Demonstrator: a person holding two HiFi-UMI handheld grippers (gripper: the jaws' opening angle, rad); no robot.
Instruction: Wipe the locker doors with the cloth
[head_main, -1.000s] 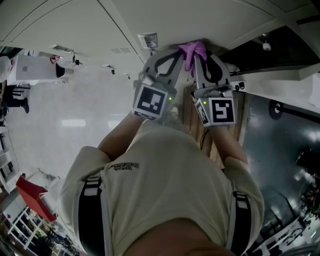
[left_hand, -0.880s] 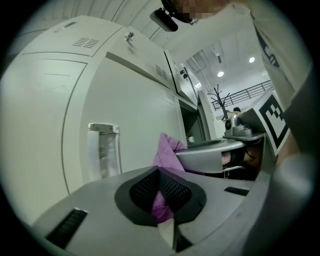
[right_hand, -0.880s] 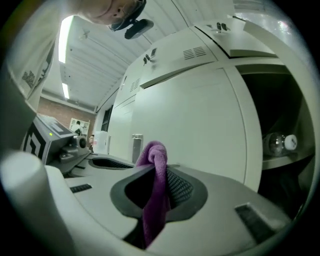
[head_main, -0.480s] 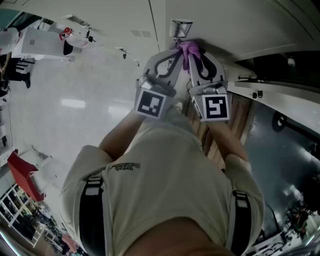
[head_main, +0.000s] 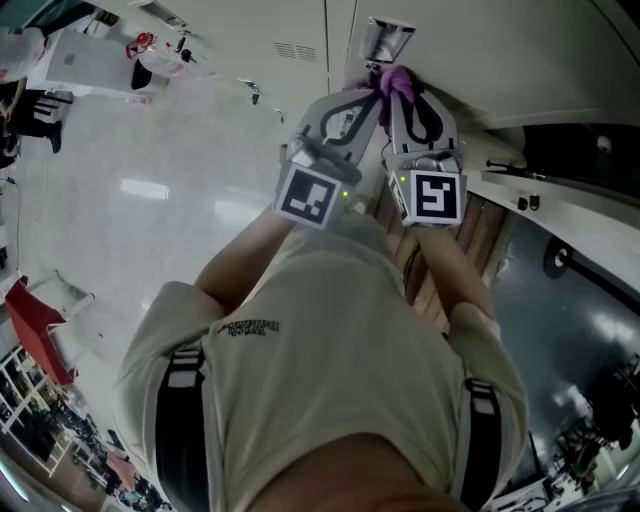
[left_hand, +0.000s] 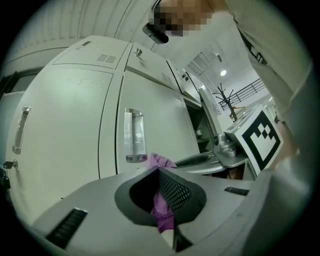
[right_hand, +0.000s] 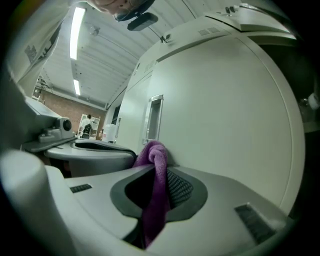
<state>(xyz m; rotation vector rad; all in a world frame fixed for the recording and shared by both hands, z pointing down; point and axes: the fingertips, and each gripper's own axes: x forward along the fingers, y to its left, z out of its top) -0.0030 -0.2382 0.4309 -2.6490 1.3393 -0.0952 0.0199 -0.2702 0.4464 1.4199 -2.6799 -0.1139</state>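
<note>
A purple cloth (head_main: 391, 82) is bunched between both grippers and pressed against a cream locker door (head_main: 470, 50). My left gripper (head_main: 368, 92) is shut on the cloth (left_hand: 161, 202), just below a clear door handle (left_hand: 134, 136). My right gripper (head_main: 397, 90) is shut on the same cloth (right_hand: 156, 192), which touches the door (right_hand: 225, 110) close to its handle (right_hand: 152, 119). The handle (head_main: 385, 40) shows just above the cloth in the head view.
A row of cream locker doors (left_hand: 60, 120) runs leftwards, each with a handle (left_hand: 19, 129). An open locker with a dark interior (head_main: 590, 150) lies to the right. The person's torso (head_main: 330, 370) fills the lower head view. A glossy floor (head_main: 130, 180) spreads left.
Both grippers with the cloth have slid along the locker door, ending right under the handle. The head view has shifted with them.
</note>
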